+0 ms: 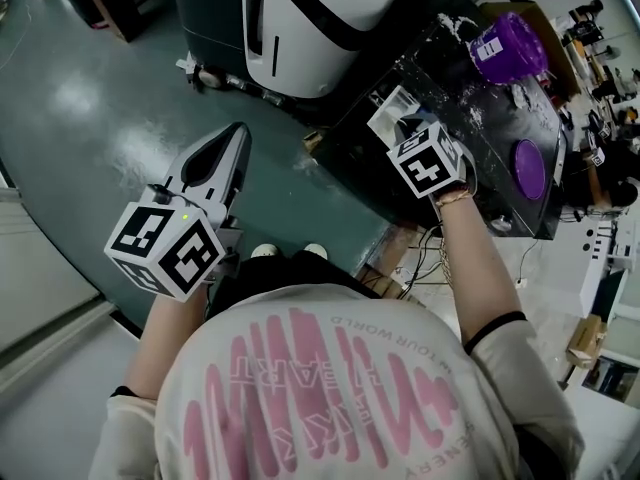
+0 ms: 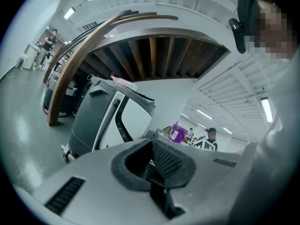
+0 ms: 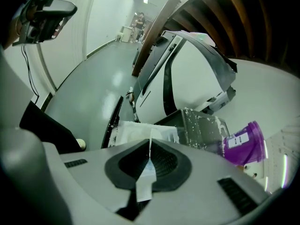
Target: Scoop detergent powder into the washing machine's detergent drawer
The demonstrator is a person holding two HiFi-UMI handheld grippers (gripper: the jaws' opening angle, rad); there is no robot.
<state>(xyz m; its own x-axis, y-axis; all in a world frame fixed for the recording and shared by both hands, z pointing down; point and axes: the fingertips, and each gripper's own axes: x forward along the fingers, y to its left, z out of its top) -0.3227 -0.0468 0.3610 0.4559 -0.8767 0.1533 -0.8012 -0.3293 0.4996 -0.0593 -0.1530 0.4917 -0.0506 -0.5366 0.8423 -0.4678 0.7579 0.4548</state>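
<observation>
My right gripper is shut on a thin pale strip that stands edge-on between its pads; I cannot tell what the strip is. Just beyond its tips lies the white detergent drawer, on a black, powder-dusted table. In the head view the right gripper hangs over that table's near left corner, beside the drawer. A purple powder jar stands at the far end, tilted in the right gripper view. My left gripper is shut and empty above the floor, its pads together.
The white and dark washing machine stands left of the table, over a green floor. A purple lid lies on the table's right part. Cables and shelves with clutter are to the right. People stand far off.
</observation>
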